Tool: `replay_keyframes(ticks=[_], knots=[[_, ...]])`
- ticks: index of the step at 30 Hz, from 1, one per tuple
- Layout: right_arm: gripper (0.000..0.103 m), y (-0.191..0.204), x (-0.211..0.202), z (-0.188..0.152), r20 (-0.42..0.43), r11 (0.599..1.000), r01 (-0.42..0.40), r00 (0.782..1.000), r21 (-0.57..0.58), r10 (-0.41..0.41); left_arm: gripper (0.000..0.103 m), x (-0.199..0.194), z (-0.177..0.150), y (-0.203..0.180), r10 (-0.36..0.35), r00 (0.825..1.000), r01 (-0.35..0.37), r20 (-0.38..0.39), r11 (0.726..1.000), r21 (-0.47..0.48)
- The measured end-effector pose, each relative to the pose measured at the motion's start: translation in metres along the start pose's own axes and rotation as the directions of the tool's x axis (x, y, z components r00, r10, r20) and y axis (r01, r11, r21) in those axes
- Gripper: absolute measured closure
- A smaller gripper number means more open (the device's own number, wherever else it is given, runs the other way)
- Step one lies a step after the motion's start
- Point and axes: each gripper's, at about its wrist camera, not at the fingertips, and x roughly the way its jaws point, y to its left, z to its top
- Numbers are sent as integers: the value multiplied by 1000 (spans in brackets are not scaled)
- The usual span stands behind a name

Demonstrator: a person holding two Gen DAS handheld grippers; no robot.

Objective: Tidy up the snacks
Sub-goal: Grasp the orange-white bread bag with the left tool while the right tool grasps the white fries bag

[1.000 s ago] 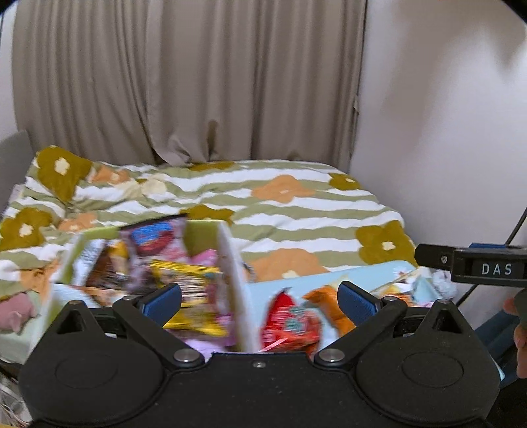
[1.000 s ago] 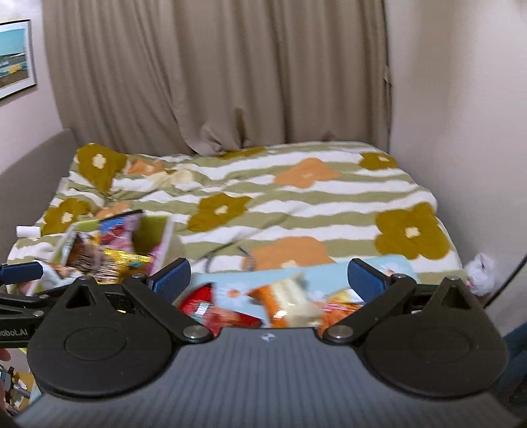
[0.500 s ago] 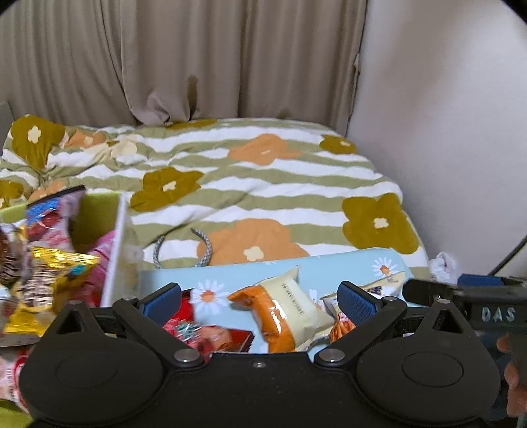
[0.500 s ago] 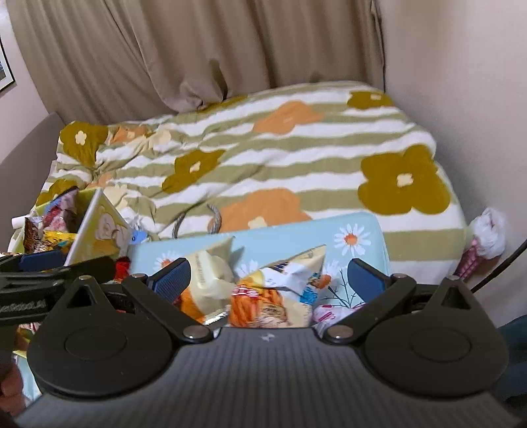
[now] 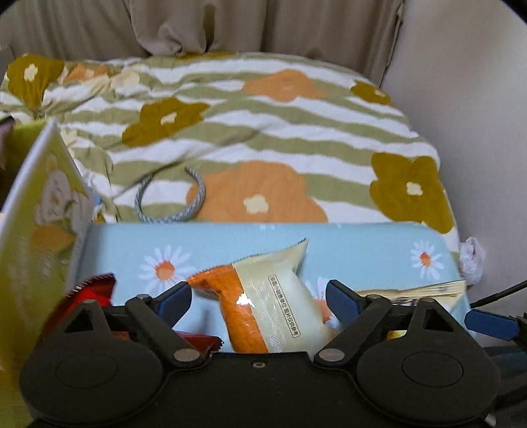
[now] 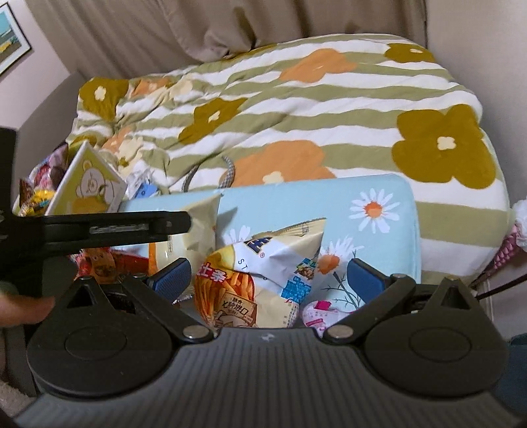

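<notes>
Both tongs tilt down over a blue daisy tray point(image 5: 230, 243). Left tongs point(image 5: 258, 298), just narrowing, straddle an orange-and-cream packet point(image 5: 273, 306) without pressing; right tongs point(image 6: 268, 278) gape around a fries bag point(image 6: 250, 280). Left of them, beyond, a green box point(image 6: 89, 187) holds snacks on the bed point(image 6: 296, 108).

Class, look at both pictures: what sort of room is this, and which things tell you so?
Most likely a bedroom: a bed under a green-striped flowered quilt, beige curtains behind it, and a framed wall picture.
</notes>
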Motion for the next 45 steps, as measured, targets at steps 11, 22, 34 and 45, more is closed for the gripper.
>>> replay_keyframes(ticks=[11,22,34,45], knots=[[0,-1,29,-2,-78,998,-55,996,-22,53,35,20,-3,-6,-43,998,43,-51,999,13],[0,8,50,0,-141,990,-128,983,-55,119,38,9,-9,10,-6,999,6,-37,1000,2],[22,22,55,0,-163,980,-159,977,-123,138,39,-12,-5,22,20,999,-20,33,1000,-12],[26,29,18,3,-62,981,-141,989,-136,134,40,-58,-1,17,-18,989,19,145,1000,-8]])
